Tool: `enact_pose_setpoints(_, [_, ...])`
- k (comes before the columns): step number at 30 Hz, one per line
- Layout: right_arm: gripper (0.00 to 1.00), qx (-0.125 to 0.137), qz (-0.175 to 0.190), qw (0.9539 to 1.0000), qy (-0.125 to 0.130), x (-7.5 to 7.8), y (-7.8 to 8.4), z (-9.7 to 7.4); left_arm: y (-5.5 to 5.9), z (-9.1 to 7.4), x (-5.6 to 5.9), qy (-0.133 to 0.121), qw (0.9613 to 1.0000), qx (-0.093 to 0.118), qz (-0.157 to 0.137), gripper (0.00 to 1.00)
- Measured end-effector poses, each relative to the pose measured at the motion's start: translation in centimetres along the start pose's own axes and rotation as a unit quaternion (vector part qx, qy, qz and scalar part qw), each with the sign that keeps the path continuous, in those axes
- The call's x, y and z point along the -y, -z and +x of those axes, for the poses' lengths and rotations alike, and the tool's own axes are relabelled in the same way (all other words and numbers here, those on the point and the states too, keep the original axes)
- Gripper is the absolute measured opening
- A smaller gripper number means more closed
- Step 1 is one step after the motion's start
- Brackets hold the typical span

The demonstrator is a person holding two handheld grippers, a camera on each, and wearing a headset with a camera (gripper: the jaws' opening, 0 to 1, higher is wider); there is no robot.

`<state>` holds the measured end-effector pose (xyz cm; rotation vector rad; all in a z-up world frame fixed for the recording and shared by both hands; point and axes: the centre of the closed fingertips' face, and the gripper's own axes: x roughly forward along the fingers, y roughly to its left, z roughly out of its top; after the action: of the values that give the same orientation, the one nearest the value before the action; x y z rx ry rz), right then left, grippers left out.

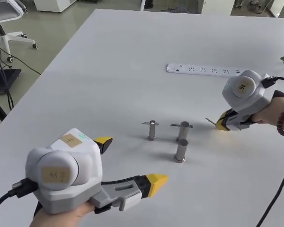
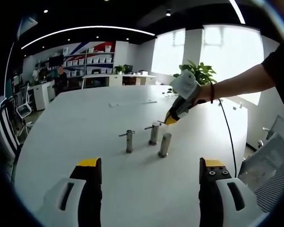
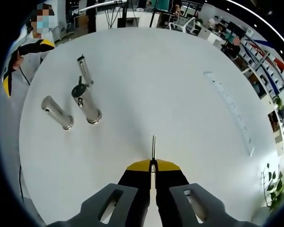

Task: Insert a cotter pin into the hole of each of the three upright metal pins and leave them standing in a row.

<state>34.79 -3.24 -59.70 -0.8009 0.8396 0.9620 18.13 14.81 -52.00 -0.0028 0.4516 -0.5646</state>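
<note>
Three metal pins stand upright on the white table. The left pin and the back right pin each carry a cotter pin through the top. The nearer pin has a bare top. My right gripper hovers to the right of them, shut on a thin cotter pin that sticks out of its tips. My left gripper is open, low and to the left of the pins, with nothing between its jaws. The three pins stand ahead of it.
A white power strip lies across the table behind the pins. An office chair and cables are on the floor at the left. A green plant stands past the table's far side.
</note>
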Motion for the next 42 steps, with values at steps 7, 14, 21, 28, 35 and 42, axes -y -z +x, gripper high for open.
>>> enact_pose_setpoints(7, [0.00, 0.032, -0.019, 0.9993, 0.009, -1.5, -1.2, -2.3, -0.5, 0.1, 0.1, 0.010, 0.9999, 0.006, -0.007, 0.77])
enact_pose_setpoints(14, [0.00, 0.056, -0.052, 0.9970, 0.013, -3.6, -2.2, -4.4, -1.5, 0.3, 0.3, 0.020, 0.9997, 0.015, -0.005, 0.71])
enact_pose_setpoints(21, [0.00, 0.086, -0.098, 0.9914, 0.009, -6.4, -4.1, -6.4, -2.2, 0.9, 1.0, 0.044, 0.9989, 0.014, -0.008, 0.57])
enact_pose_setpoints(28, [0.00, 0.118, -0.141, 0.9830, -0.003, -9.5, -6.4, -7.8, -2.8, 1.1, 2.0, 0.067, 0.9977, 0.011, -0.009, 0.51])
enact_pose_setpoints(35, [0.00, 0.139, -0.184, 0.9728, -0.020, -12.5, -8.1, -8.0, -3.0, 1.2, 2.9, 0.089, 0.9960, 0.008, -0.007, 0.40])
enact_pose_setpoints(42, [0.00, 0.151, -0.219, 0.9634, -0.033, -14.6, -9.0, -7.8, -2.4, 1.5, 3.3, 0.099, 0.9948, -0.015, -0.021, 0.31])
